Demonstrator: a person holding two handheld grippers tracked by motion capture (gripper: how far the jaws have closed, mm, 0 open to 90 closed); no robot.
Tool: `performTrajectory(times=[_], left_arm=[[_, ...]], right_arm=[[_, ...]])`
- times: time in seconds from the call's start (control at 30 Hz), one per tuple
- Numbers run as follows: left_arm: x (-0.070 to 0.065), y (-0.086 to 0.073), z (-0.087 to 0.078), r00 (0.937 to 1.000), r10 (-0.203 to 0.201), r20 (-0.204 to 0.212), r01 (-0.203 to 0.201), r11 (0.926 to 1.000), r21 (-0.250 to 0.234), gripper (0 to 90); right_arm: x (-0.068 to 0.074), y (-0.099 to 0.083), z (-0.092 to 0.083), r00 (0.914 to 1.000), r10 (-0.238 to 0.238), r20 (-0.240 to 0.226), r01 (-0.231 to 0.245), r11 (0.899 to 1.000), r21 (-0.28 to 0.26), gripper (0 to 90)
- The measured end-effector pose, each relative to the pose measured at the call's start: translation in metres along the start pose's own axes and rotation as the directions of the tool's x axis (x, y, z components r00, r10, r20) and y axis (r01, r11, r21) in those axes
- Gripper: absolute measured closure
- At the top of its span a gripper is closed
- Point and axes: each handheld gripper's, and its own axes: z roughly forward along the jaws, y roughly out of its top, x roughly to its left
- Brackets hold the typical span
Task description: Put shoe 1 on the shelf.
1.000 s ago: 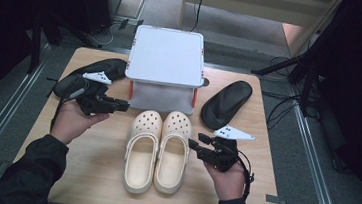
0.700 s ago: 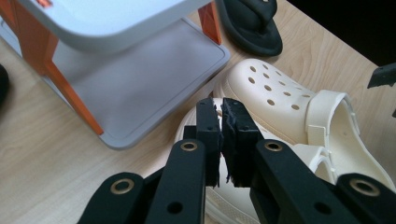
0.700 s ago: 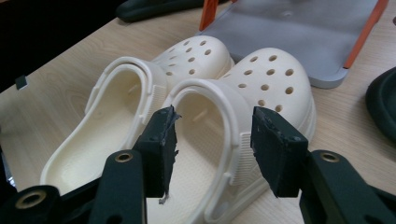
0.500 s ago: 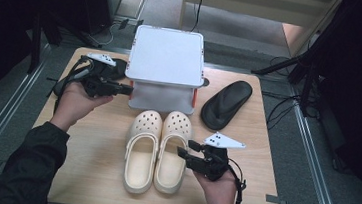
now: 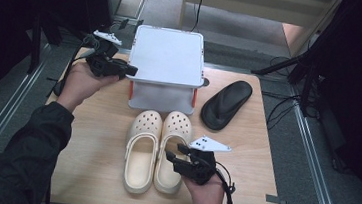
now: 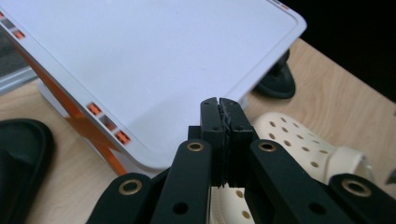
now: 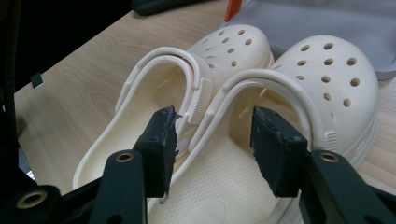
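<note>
Cream clogs [image 5: 157, 150] lie side by side at the middle of the wooden surface [image 5: 94, 149], toes toward the white stand [image 5: 167, 55] behind them and heels toward the person. The right hand-held gripper [image 5: 174, 154] hovers at the heel end of the right clog [image 5: 172, 149]; its jaws stand apart, have just been opening, and nothing is pressed between them. The right gripper view shows what the high view does not: the two black pads [image 7: 163, 140] straddle the clog's heel opening, with the raised strap [image 7: 266, 79] just beyond them, and the ribbed hinge of the left clog's strap [image 7: 201, 100] lies close by.

The left hand-held gripper [image 5: 129, 70] is held at the left edge of the white stand, jaws together with nothing between them. The left gripper view shows the stand's orange side supports [image 6: 93, 126] and small orange marks along its rim, plus part of a black sandal [image 6: 23, 158] at the left. A second black sandal [image 5: 226, 104] lies to the right of the stand, apart from the clogs.

Open surface remains to the left of the clogs and toward the right edge. No readable writing or brand is visible.
</note>
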Motion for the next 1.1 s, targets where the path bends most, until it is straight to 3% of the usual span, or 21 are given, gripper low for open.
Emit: performTrajectory(times=[0.23,0.5,0.77,0.97,1.1], left_arm=[[0.005,0.005,0.01,0.9999,0.014,-0.01,-0.014,0.9998,0.018,89.6],[0.005,0.004,0.019,0.9993,0.033,-0.017,-0.033,0.9987,0.039,89.6],[0.003,0.005,0.028,0.9987,0.049,-0.017,-0.048,0.9974,0.054,89.6],[0.005,0.004,0.029,0.9986,0.05,-0.017,-0.049,0.9971,0.058,89.7],[0.006,0.003,0.029,0.999,0.043,-0.013,-0.042,0.9978,0.052,89.7]], right_arm=[[0.007,-0.001,0.007,1.0,0.007,0.005,-0.007,1.0,-0.003,51.9],[0.015,-0.003,0.022,0.999,-0.022,0.039,0.022,1.0,0.012,49.7],[0.015,-0.006,0.043,0.9948,0.034,0.096,-0.038,0.998,0.041,40.4],[0.016,-0.006,0.052,0.9926,0.047,0.112,-0.051,0.998,0.038,36.3],[0.017,-0.005,0.06,0.9897,0.079,0.12,-0.085,0.995,0.046,34.3]])
